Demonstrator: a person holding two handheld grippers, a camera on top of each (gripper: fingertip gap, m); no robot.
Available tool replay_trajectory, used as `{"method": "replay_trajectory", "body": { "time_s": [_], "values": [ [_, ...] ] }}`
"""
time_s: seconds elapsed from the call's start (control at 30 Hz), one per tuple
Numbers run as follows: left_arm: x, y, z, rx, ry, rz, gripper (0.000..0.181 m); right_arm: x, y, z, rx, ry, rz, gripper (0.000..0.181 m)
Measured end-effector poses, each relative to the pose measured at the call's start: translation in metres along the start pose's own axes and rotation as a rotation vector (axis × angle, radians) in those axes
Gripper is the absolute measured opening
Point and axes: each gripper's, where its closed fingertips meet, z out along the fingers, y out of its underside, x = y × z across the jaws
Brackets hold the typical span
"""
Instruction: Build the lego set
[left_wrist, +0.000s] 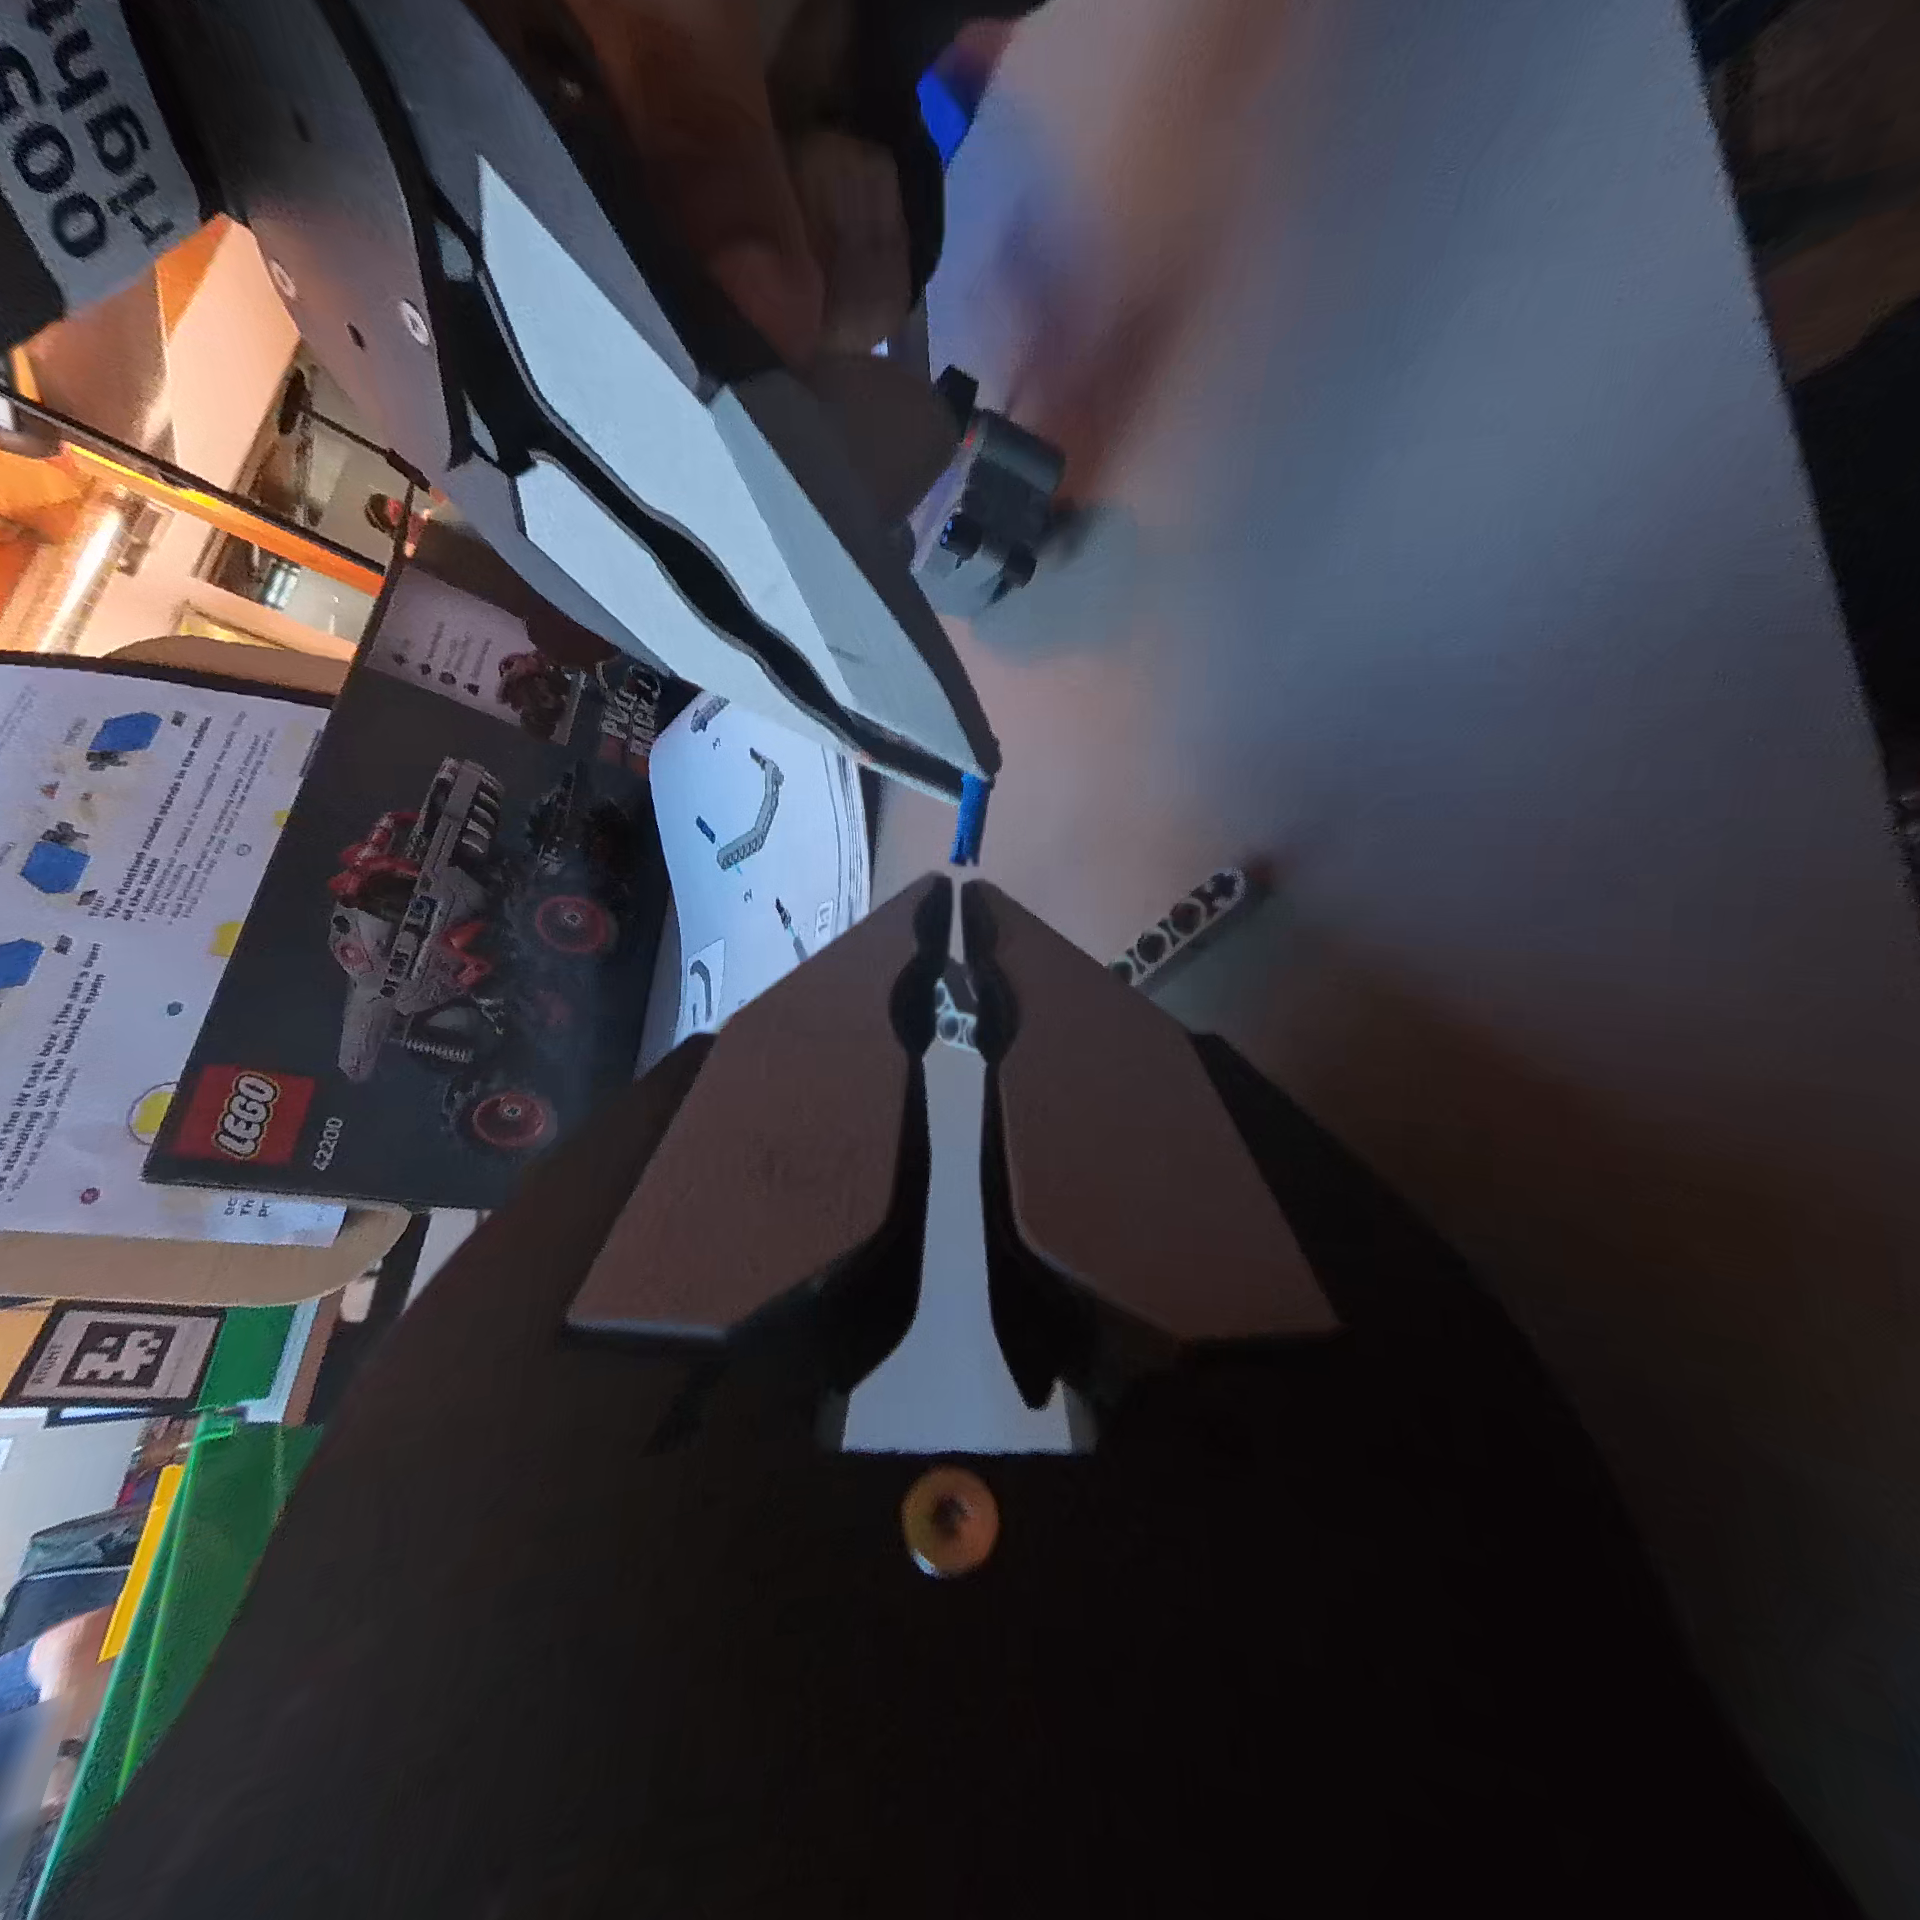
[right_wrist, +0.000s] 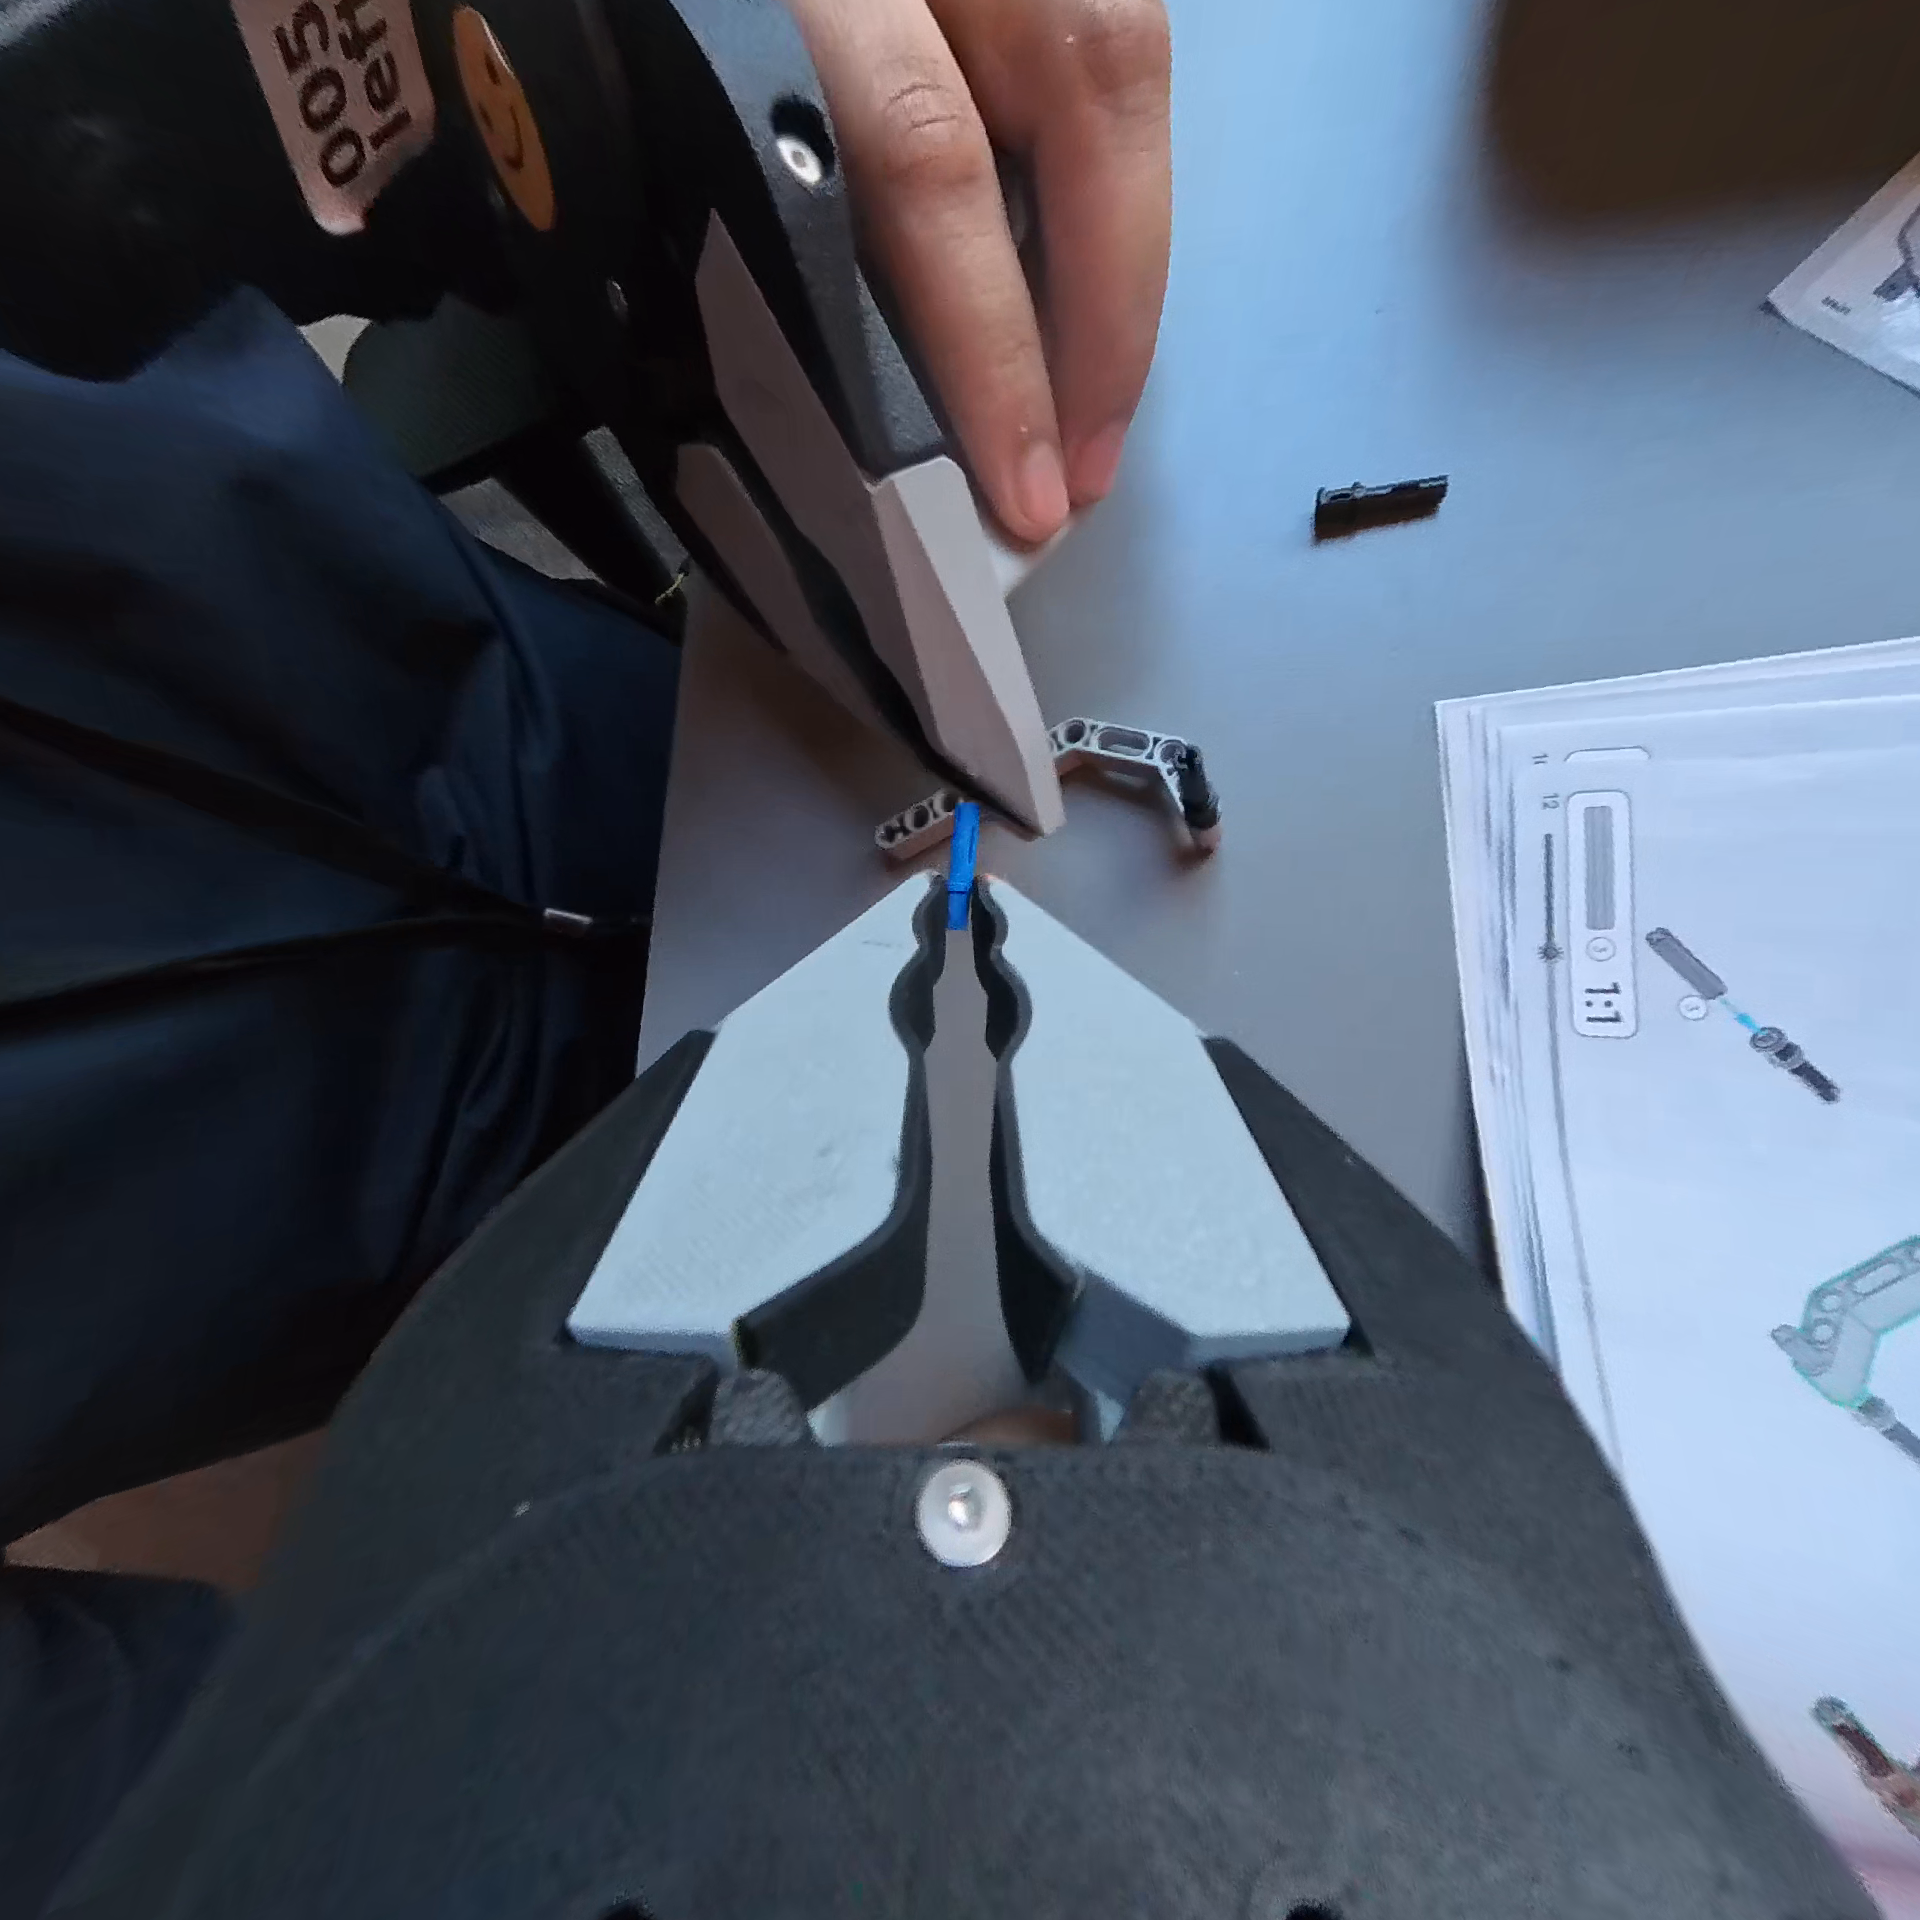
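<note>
Blue plastic is what matters here: a small blue pin (right_wrist: 964, 868) is pinched by one end at the very tips of my right gripper (right_wrist: 964, 883), fingers narrowed onto it, its free end pointing at the light grey angled beam (right_wrist: 1127, 750) lying flat on the grey table (right_wrist: 1299, 312). My left gripper (left_wrist: 954, 885) has its fingers drawn almost together; a bit of pale beam shows through the slot behind the tips, but I cannot tell whether they grip it or only press on it. I judge the pin to be light, stiff and slick, so with so little of it between the pads it could twist or shoot out if I push off-axis; a hold nearer its middle would be safer, if enough stays free to seat in a hole. The beam looks rigid and light enough to skate across the smooth table unless pinned down. A black pin (right_wrist: 1197, 795) already sits in its far end. Room is tight: the two sets of tips nearly meet, the table edge and a person's dark clothing lie close on one side, the open instruction booklet (right_wrist: 1714, 1039) on the other, and a loose black piece (right_wrist: 1380, 506) lies well clear beyond.
</note>
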Motion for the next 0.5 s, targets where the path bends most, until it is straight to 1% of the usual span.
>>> {"method": "replay_trajectory", "body": {
  "time_s": [0.03,0.17,0.23,0.37,0.5],
  "values": [
    [0.0002,0.0017,0.0005,-0.008,0.000,0.007,0.000,-0.0001,-0.0003,-0.0001,0.008,-0.003,0.007,0.002],
    [-0.0019,-0.0040,-0.0012,0.021,-0.008,-0.007,0.004,0.0018,-0.0008,-0.0010,0.020,-0.002,0.027,0.002],
    [-0.0020,-0.0023,-0.0006,0.010,-0.011,-0.002,0.007,0.0021,-0.0011,-0.0011,0.025,-0.004,0.031,0.002],
    [0.0000,-0.0005,0.0002,-0.005,-0.017,0.040,0.002,0.0026,-0.0019,-0.0002,0.029,-0.005,0.035,0.002],
    [-0.0026,-0.0012,-0.0014,-0.004,-0.018,0.029,0.000,0.0017,-0.0033,0.0000,0.037,-0.014,0.040,0.002]
  ]
}}
